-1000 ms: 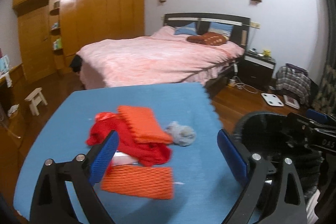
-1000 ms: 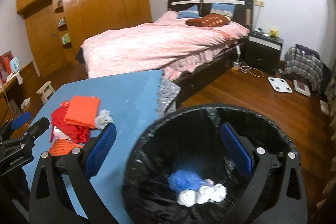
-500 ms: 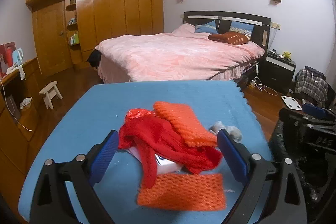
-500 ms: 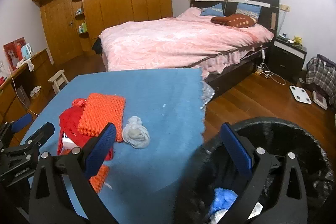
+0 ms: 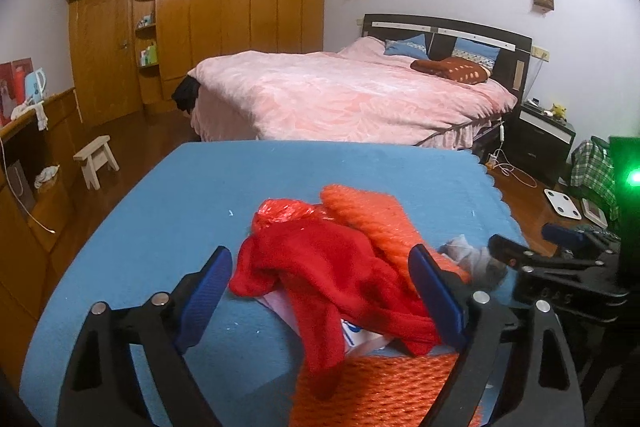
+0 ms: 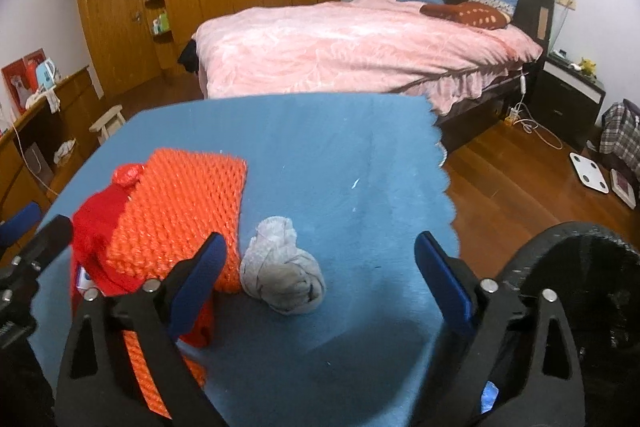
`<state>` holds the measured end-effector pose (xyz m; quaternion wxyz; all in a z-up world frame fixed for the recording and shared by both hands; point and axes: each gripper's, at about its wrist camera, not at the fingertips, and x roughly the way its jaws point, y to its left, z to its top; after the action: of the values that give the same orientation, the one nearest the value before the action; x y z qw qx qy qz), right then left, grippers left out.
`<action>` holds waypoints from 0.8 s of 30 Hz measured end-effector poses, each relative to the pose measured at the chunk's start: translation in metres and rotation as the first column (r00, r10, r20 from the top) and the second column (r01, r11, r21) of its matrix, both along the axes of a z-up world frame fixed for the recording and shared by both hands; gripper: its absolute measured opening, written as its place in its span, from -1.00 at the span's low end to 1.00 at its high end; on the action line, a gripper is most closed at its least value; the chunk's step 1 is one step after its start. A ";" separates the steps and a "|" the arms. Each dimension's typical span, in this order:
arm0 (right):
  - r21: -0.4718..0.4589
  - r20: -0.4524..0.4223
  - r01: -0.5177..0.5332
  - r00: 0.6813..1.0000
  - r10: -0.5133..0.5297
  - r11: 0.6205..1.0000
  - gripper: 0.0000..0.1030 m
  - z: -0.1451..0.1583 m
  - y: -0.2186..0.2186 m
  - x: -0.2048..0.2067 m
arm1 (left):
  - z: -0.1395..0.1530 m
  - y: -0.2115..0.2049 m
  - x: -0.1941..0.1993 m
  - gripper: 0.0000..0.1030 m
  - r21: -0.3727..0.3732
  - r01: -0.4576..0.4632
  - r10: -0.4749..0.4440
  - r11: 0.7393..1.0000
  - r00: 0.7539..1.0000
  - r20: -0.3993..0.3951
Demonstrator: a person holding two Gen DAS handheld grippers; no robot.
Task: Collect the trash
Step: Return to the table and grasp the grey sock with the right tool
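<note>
**Both tongs spread over the blue table, nothing gripped**

My left tongs (image 5: 320, 291) hang low over the blue table (image 5: 192, 195) with the jaws spread wide and nothing between the pads. Straight ahead of them lies the pile of rubbish: a red cloth (image 5: 332, 275) draped over a white packet (image 5: 360, 337) that peeks out from beneath it, with a crumpled bit of red plastic (image 5: 282, 211) at the far end. One orange foam net (image 5: 380, 223) rests on top of the cloth toward the right, and a second orange net (image 5: 372, 387) lies flat on the table close under the tongs, its near part hidden by my fingers.

My right tongs (image 6: 320, 279) are likewise released, jaws wide apart. Between them, a little left of centre, sits a grey crumpled wad (image 6: 282, 267) on the table, touching or just beside the edge of the orange foam net (image 6: 180, 211). The red cloth (image 6: 96, 223) shows at the left of that net. At my right, below the table's scalloped edge, stands the black-lined bin (image 6: 592, 267), its rim near my right finger; a scrap of blue shows low beside it, though I cannot tell whether it is inside.

Behind the table is a bed with a pink cover (image 6: 360, 43).
</note>
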<state>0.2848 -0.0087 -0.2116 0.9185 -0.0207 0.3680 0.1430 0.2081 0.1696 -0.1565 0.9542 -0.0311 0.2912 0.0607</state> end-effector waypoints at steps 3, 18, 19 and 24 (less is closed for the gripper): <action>-0.006 -0.025 -0.018 1.000 0.018 1.000 0.57 -0.009 0.007 0.005 | -0.004 0.002 0.002 0.69 -0.013 -0.001 0.001 1.000 1.000 -0.005; 0.017 -0.115 -0.129 0.985 0.130 0.991 -0.11 -0.024 0.021 0.008 | -0.002 -0.008 0.009 0.45 -0.048 0.036 -0.036 0.998 0.999 -0.003; 0.026 -0.116 -0.125 0.985 0.127 0.992 -0.12 -0.023 0.019 0.007 | -0.001 -0.011 0.009 0.41 -0.049 0.045 -0.045 0.998 0.999 -0.003; 0.046 -0.083 -0.056 0.995 0.060 0.997 -0.13 -0.012 0.002 0.004 | -0.001 -0.024 0.014 0.25 -0.048 0.083 -0.083 0.995 0.996 -0.010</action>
<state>0.2887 -0.0071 -0.2237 0.8979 -0.0052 0.4023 0.1786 0.2222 0.1460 -0.1575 0.9531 -0.0412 0.2995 0.0142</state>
